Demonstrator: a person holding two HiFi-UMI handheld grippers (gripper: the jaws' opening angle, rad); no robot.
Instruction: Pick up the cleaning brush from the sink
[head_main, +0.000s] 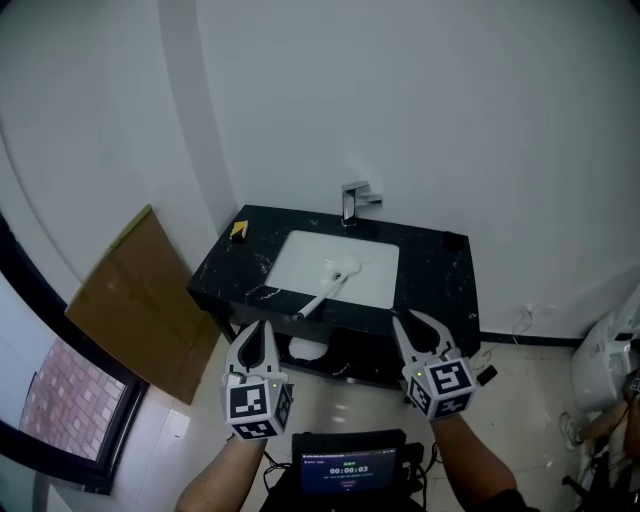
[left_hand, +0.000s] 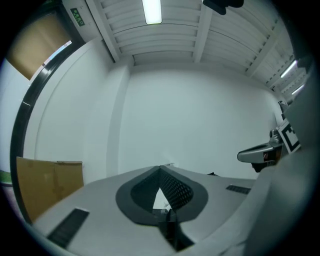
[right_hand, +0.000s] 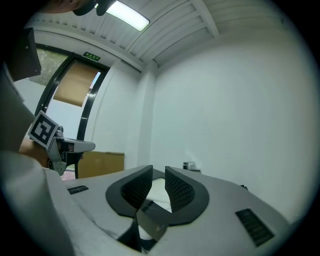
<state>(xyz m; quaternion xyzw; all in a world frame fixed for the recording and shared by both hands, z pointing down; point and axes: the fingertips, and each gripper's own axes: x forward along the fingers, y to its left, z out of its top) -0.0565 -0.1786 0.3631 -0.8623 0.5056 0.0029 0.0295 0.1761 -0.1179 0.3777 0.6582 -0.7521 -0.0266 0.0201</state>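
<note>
Nothing of the pick-up is done yet: the brush is untouched in the basin, and the reach, the closing and the lift are all left to do.

The black stone counter (head_main: 440, 290) stands ahead of both sets of my fingers, well apart from them, with open floor between its front edge and my tips. The white sink (head_main: 290, 262) is set into the counter beyond that edge, roughly straight out between my two hands and a little nearer the line of my left one. At the far rim, past everything I need to reach, is the faucet (head_main: 352, 200).

The cleaning brush (head_main: 326, 290) lies slanted in the sink. Its white head rests on the basin floor, farther from me. Its handle runs back toward me, and the end is propped on the near rim, on the side of my left gripper (head_main: 264, 326). That handle end is the part closest to my fingers, but it is out of reach of either hand as they are now.

My left fingers (left_hand: 175, 187) are pressed together at the tips, with nothing caught between them. On my right gripper (head_main: 408, 318) the fingers (right_hand: 177, 187) stand a narrow gap apart and are empty; only the pale basin shows far off through the gap. Both hands point level, aimed above the counter, not down into the sink.

My judgement is that either hand must travel forward and dip, and the left must spread first.
</note>
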